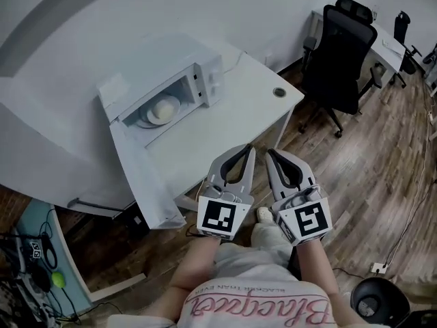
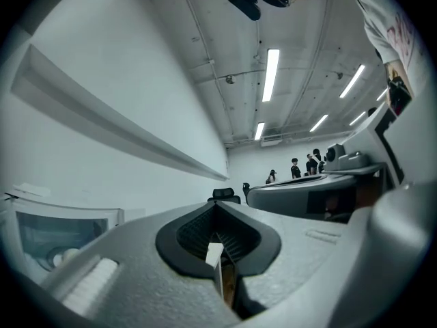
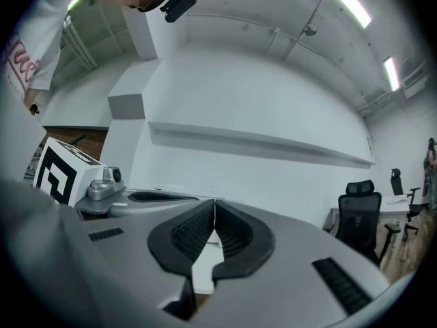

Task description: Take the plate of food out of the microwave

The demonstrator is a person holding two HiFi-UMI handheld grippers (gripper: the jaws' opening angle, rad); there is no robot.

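A white microwave (image 1: 205, 80) stands on the white desk (image 1: 239, 108) with its door (image 1: 143, 176) swung open toward me. Inside sits a plate (image 1: 147, 119) with a pale round food item (image 1: 164, 109) on it. The microwave's open cavity also shows at the far left in the left gripper view (image 2: 48, 238). My left gripper (image 1: 251, 149) and right gripper (image 1: 268, 153) hang side by side in front of the desk's near edge, both shut with nothing between the jaws. They point level toward the desk, well short of the microwave.
A black office chair (image 1: 345, 53) stands to the right of the desk on the wood floor. A second desk with another chair (image 1: 403, 29) is at the far right. Several people (image 2: 304, 166) stand far off in the left gripper view. A black round base (image 1: 379, 303) sits by my feet.
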